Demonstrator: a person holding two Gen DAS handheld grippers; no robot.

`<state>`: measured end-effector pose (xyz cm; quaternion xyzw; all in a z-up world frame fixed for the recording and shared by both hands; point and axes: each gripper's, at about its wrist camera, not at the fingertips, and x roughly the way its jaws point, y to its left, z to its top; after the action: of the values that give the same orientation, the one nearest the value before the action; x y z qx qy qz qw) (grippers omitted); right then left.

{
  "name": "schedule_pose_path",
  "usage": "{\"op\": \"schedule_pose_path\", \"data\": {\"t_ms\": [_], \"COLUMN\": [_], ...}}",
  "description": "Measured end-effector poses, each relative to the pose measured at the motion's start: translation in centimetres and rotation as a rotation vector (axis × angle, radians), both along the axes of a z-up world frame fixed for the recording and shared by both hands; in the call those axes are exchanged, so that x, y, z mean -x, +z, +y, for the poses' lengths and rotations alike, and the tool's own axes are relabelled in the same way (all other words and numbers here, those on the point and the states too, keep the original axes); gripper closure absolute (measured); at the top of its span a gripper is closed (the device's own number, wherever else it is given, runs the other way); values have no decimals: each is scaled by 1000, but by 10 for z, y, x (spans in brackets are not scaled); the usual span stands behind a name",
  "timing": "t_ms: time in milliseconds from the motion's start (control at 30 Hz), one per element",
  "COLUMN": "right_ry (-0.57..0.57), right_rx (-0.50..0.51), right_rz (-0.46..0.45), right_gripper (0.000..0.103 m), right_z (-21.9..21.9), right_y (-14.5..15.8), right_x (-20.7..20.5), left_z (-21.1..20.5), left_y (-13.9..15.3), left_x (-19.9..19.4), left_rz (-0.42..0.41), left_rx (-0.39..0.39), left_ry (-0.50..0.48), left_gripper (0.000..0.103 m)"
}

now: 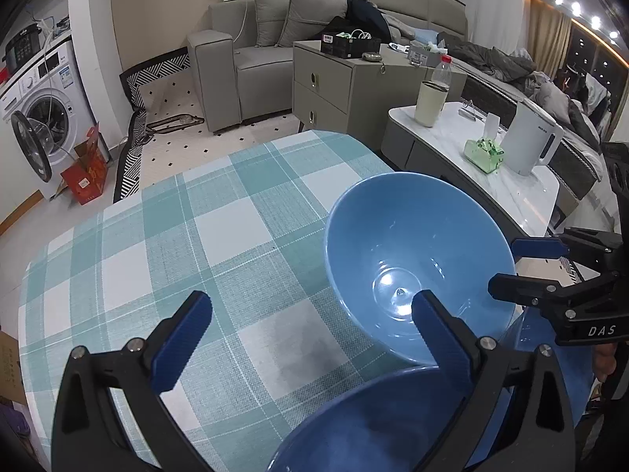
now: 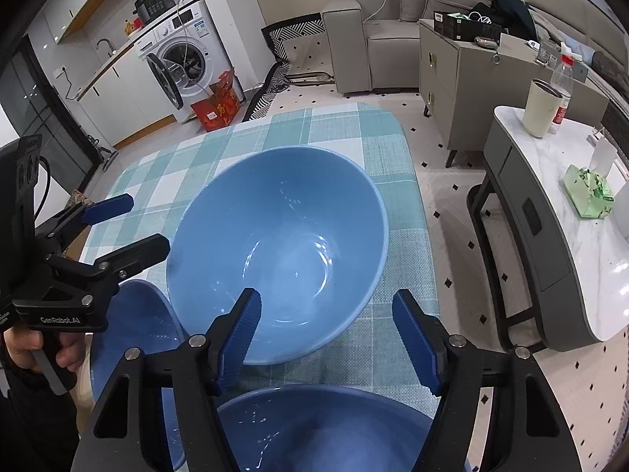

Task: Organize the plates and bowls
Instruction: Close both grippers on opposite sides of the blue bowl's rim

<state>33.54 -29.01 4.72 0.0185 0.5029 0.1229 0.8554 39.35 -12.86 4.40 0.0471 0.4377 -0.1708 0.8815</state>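
A light blue bowl (image 1: 416,251) (image 2: 283,244) stands upright on the green plaid tablecloth (image 1: 196,236) (image 2: 393,181). My right gripper (image 2: 326,301) (image 1: 505,266) is open and straddles the bowl's near rim, one finger inside and one outside, with a gap on both sides. My left gripper (image 1: 310,306) (image 2: 149,222) is open too, its right finger over the bowl's inside and its left finger above bare cloth. A darker blue bowl (image 1: 373,424) (image 2: 133,334) sits under the left gripper. Another dark blue bowl (image 2: 326,424) (image 1: 526,330) lies under the right one.
A marble coffee table (image 1: 491,196) (image 2: 582,259) close on the right carries a white kettle (image 1: 530,141), a green tissue pack (image 1: 483,153) (image 2: 587,192), a cream cup (image 1: 430,104) (image 2: 540,108) and a bottle. Beyond are a grey cabinet (image 1: 334,82), a sofa, a washing machine (image 1: 43,118) and a red box (image 1: 86,173).
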Motion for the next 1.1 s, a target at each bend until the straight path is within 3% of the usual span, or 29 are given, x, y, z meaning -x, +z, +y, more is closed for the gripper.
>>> {"op": "schedule_pose_path", "data": {"t_ms": [133, 367, 533, 800, 1033, 1100], "right_ry": [-1, -3, -7, -4, -2, -2], "right_rx": [1, 2, 8, 11, 21, 22], "right_rz": [3, 12, 13, 11, 18, 20], "right_gripper": [32, 35, 39, 40, 51, 54], "right_z": [0, 1, 1, 1, 3, 2], "right_y": [-1, -3, -5, -5, -7, -8], "right_x": [-2, -4, -5, -5, -6, -6], "left_z": [-3, -11, -14, -15, -17, -17], "left_y": [-3, -9, -10, -14, -16, -17], "left_x": [-2, -2, -3, -5, -4, -4], "left_rz": [8, 27, 33, 57, 62, 65], "left_rx": [-3, -27, -22, -14, -7, -3], "left_ry": [-11, -36, -43, -51, -64, -69], "left_gripper": [2, 16, 19, 42, 57, 66]}}
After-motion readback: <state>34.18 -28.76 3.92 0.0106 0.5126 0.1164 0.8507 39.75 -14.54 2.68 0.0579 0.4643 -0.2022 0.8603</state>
